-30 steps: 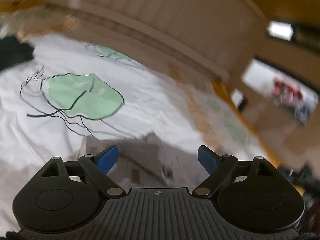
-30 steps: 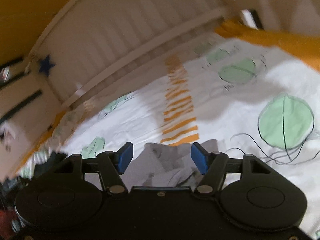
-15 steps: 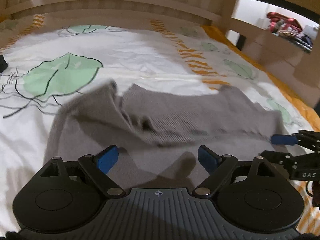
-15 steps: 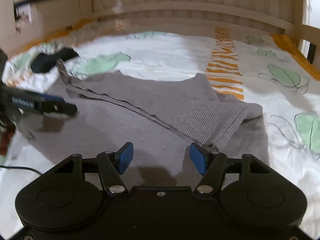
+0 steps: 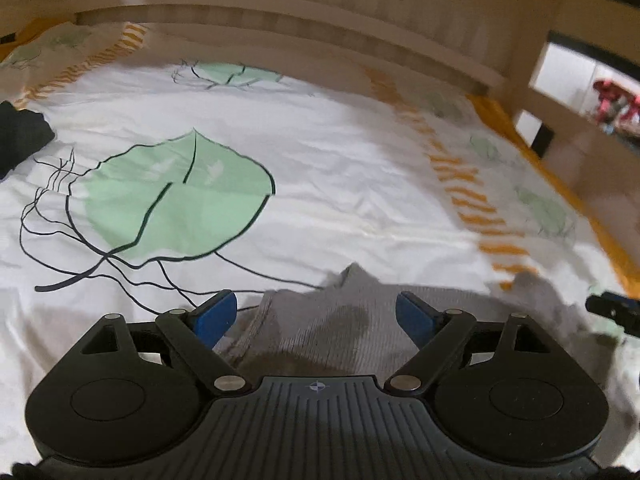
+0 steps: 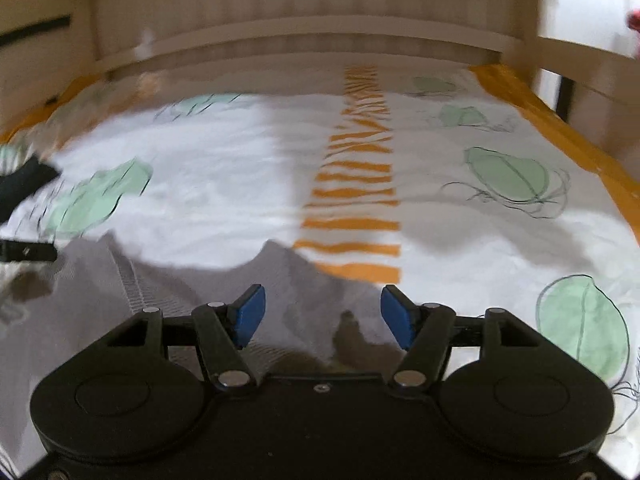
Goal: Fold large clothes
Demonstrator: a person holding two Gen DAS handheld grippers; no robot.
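Leaf-print bed sheet (image 5: 320, 184) under the grey sweater (image 5: 344, 320): both grippers' fingers (image 5: 214, 314) gape empty above it, so closing now risks pinching the sheet too.

Bedspread (image 5: 340, 168) is wide open ahead; only a dark bundle (image 5: 20, 140) far left, headboard (image 6: 320, 36) behind.

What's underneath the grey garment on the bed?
The grey garment lies on the white leaf-print bedsheet, partly over its orange stripe. Anything beneath its folds is hidden.
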